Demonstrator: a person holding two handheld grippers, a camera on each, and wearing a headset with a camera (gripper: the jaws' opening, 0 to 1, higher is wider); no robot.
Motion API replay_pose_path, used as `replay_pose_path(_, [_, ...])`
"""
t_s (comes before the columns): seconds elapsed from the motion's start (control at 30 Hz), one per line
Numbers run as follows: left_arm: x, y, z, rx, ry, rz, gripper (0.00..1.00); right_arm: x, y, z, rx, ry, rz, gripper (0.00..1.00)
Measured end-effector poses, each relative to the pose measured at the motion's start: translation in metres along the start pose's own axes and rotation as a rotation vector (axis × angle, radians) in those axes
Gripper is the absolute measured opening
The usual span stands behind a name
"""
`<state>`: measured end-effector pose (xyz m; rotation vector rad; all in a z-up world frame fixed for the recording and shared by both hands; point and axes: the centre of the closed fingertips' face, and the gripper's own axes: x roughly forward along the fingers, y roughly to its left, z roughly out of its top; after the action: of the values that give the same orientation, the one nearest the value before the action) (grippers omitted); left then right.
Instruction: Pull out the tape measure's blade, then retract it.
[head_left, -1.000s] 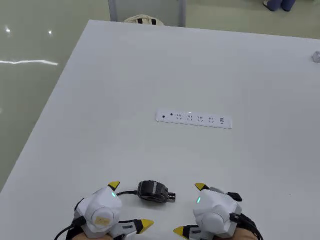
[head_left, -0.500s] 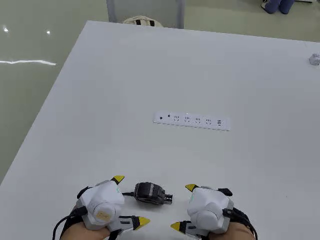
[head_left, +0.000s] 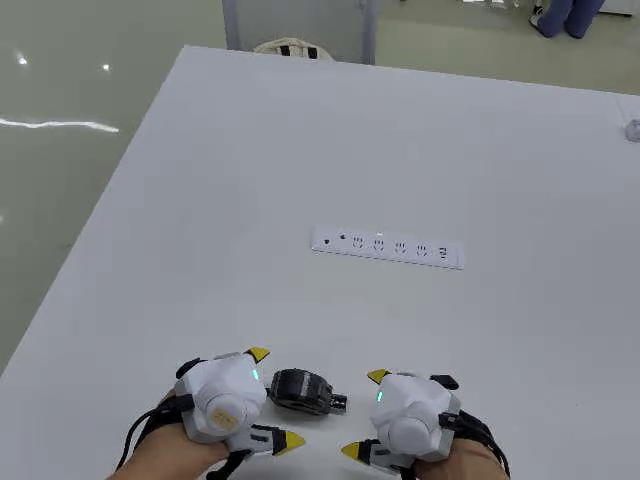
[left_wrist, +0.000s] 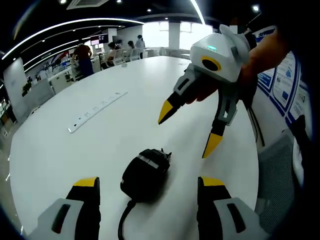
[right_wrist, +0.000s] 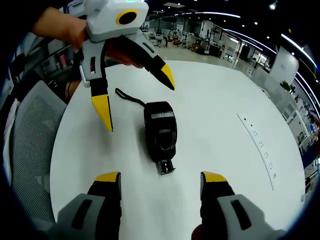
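A black tape measure (head_left: 303, 391) lies on the white table (head_left: 250, 200) near its front edge, with its blade end toward the right and a black wrist strap (right_wrist: 129, 97) trailing left. My left gripper (head_left: 276, 397) stands open just left of it, yellow tips on either side of its back end. My right gripper (head_left: 363, 413) is open a little to the right, facing the blade end. In the left gripper view the tape measure (left_wrist: 145, 172) sits between the left gripper's (left_wrist: 149, 184) jaws, with the right gripper (left_wrist: 189, 129) beyond. In the right gripper view the tape measure (right_wrist: 161, 131) lies ahead of the right gripper (right_wrist: 161, 179).
A white power strip (head_left: 387, 247) lies across the middle of the table. A chair back (head_left: 290, 45) stands past the far edge, and a small object (head_left: 632, 128) rests at the far right. The table's left edge drops to a glossy floor (head_left: 60, 150).
Both grippers have closed in on the tape measure from either side, the left one reaching around its back end. The tape measure has stayed put; the head camera shifted slightly.
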<state>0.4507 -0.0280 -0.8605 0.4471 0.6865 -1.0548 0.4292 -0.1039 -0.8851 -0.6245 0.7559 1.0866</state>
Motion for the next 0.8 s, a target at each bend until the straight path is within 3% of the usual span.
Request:
replay_pose_path(0.3, [0.01,-0.004,0.001,0.071,0.024,-0.049,0.72,0.008,0.0,0.007,-0.013,-0.023,0.023,0.61])
replay_pose_path(0.53, [0.016,-0.008,0.001,0.152,0.053,-0.091,0.69,0.014,-0.002,0.002,-0.032,-0.009,0.04,0.59])
replay_pose_path(0.8, [0.023,-0.013,0.004,0.203,0.067,-0.134,0.65,0.02,-0.002,0.001,-0.082,-0.01,0.061,0.49])
